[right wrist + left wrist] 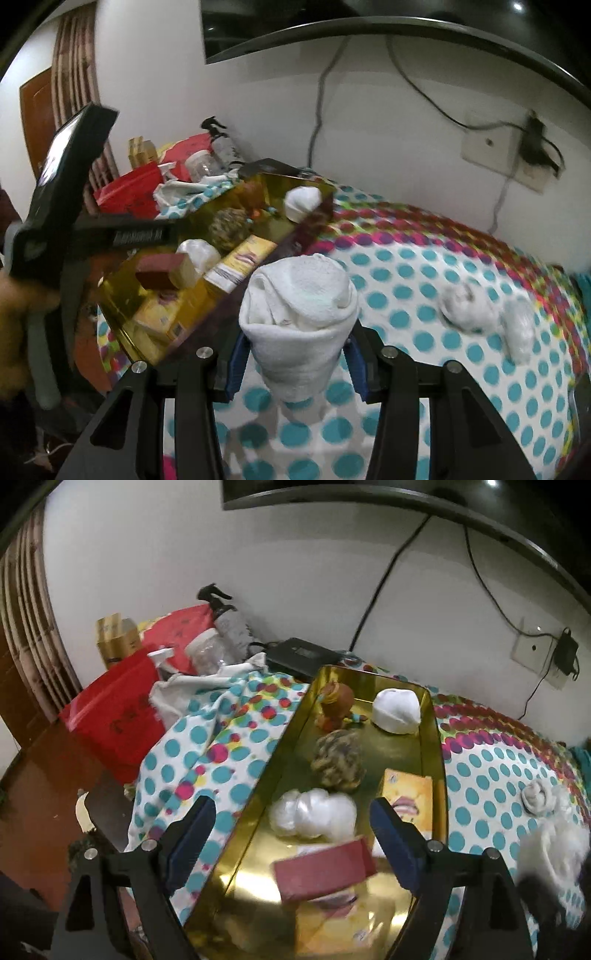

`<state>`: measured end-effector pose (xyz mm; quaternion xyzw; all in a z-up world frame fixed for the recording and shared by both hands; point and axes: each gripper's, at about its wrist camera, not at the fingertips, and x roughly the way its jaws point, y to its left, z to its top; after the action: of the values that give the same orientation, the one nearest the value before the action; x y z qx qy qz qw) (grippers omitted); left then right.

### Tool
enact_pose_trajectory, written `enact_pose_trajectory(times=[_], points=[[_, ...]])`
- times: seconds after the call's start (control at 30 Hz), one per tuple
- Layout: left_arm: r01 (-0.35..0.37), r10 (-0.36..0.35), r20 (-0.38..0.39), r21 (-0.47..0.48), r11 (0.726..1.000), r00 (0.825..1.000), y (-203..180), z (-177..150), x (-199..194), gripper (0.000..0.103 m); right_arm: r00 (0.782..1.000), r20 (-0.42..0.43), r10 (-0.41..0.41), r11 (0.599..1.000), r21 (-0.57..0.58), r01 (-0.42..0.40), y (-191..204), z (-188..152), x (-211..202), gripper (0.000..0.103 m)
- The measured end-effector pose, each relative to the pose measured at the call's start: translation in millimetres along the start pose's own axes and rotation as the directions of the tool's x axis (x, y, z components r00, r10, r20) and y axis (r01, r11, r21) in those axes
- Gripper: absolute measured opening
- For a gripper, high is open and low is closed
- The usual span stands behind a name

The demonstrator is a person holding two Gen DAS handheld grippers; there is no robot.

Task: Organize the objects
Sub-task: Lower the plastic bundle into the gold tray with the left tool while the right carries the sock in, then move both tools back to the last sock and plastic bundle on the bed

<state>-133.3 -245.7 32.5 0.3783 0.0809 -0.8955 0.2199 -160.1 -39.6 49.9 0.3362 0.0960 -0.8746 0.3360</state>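
A gold metal tray (439, 738) lies on the polka-dot bedspread (491, 775). It holds a brown toy figure (334, 705), a white sock ball (397, 710), a yarn ball (338, 760), a plastic bag wad (314, 814), a yellow box (408, 805) and a dark red box (325, 871). My left gripper (291, 834) is open above the tray's near end, around nothing. My right gripper (295, 354) is shut on a rolled white sock (299, 314), held above the bedspread (406, 295) right of the tray (236, 295). The left gripper's body (74, 206) shows in the right wrist view.
Two more white bundles (465, 306) (521, 328) lie on the bedspread to the right, one also in the left wrist view (537, 795). Red bags (114, 716), a spray bottle (229, 624), a jar (207, 653) and a black device (303, 655) crowd the back by the wall.
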Motion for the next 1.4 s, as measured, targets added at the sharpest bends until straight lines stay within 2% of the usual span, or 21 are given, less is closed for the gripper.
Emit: enact_pose_trajectory(times=[0.17, 0.27, 0.3, 0.33, 0.37, 0.4, 0.43, 0.53, 0.63, 0.67, 0.93, 1.07, 1.4], points=[[0.0, -0.001, -0.009, -0.033, 0.999, 1.0, 35.2, -33.6, -18.5, 0.088, 1.0, -0.002, 0.01, 0.998, -0.068, -0.01, 37.7, 24.3, 23.2, 0.045], [-0.009, 0.006, -0.029, -0.092, 0.996, 1.0, 63.7, -56.5, -27.9, 0.088, 1.0, -0.009, 0.023, 0.994, -0.109, -0.024, 62.6, 36.1, 38.3, 0.047], [-0.015, 0.012, -0.027, -0.101, 0.995, 1.0, 70.0, -61.8, -30.3, 0.088, 1.0, -0.01, 0.027, 0.992, -0.122, -0.028, 71.4, 40.7, 44.2, 0.053], [-0.027, 0.024, -0.022, -0.104, 0.994, 0.999, 75.6, -66.1, -32.5, 0.088, 1.0, -0.012, 0.021, 0.989, -0.143, -0.023, 83.1, 46.1, 53.1, 0.069], [-0.039, 0.038, -0.015, -0.103, 0.994, 0.999, 81.6, -70.5, -34.5, 0.088, 1.0, -0.014, 0.008, 0.988, -0.155, -0.01, 89.7, 49.5, 58.2, 0.078], [-0.04, 0.039, -0.01, -0.107, 0.993, 0.999, 84.9, -71.8, -35.0, 0.088, 1.0, -0.012, -0.016, 0.986, -0.163, 0.014, 97.0, 53.6, 64.3, 0.094], [-0.034, 0.034, -0.008, -0.114, 0.993, 0.999, 88.0, -72.3, -34.4, 0.088, 1.0, -0.009, -0.028, 0.985, -0.171, 0.026, 102.5, 56.8, 67.5, 0.098], [-0.02, 0.021, 0.007, -0.139, 0.99, 1.0, 92.1, -70.5, -33.8, 0.088, 0.995, 0.049, -0.085, 0.976, -0.199, 0.093, 109.1, 59.9, 58.0, 0.102], [-0.031, 0.035, 0.036, -0.109, 0.994, 0.999, 85.9, -70.5, -38.1, 0.088, 0.996, 0.081, -0.029, 0.991, -0.126, 0.039, 89.8, 52.6, 36.5, 0.103], [-0.034, 0.039, 0.041, -0.098, 0.995, 0.998, 82.5, -70.7, -39.3, 0.088, 0.996, 0.084, -0.037, 0.992, -0.12, 0.047, 84.5, 48.6, 33.6, 0.103], [-0.047, 0.051, 0.078, -0.051, 0.998, 0.996, 59.6, -68.7, -52.2, 0.088, 0.997, 0.034, -0.071, 0.996, -0.043, 0.073, 43.7, 13.7, 27.7, 0.103], [-0.071, 0.073, 0.064, -0.038, 0.997, 0.995, 51.9, -70.1, -50.2, 0.088, 0.997, 0.03, -0.075, 0.997, 0.014, 0.075, 22.0, 2.5, 19.5, 0.103], [-0.075, 0.072, 0.083, 0.023, 0.997, 0.994, 21.9, -72.6, -60.1, 0.088, 0.994, 0.01, -0.11, 0.984, 0.142, 0.108, -35.1, -32.1, 4.4, 0.103]])
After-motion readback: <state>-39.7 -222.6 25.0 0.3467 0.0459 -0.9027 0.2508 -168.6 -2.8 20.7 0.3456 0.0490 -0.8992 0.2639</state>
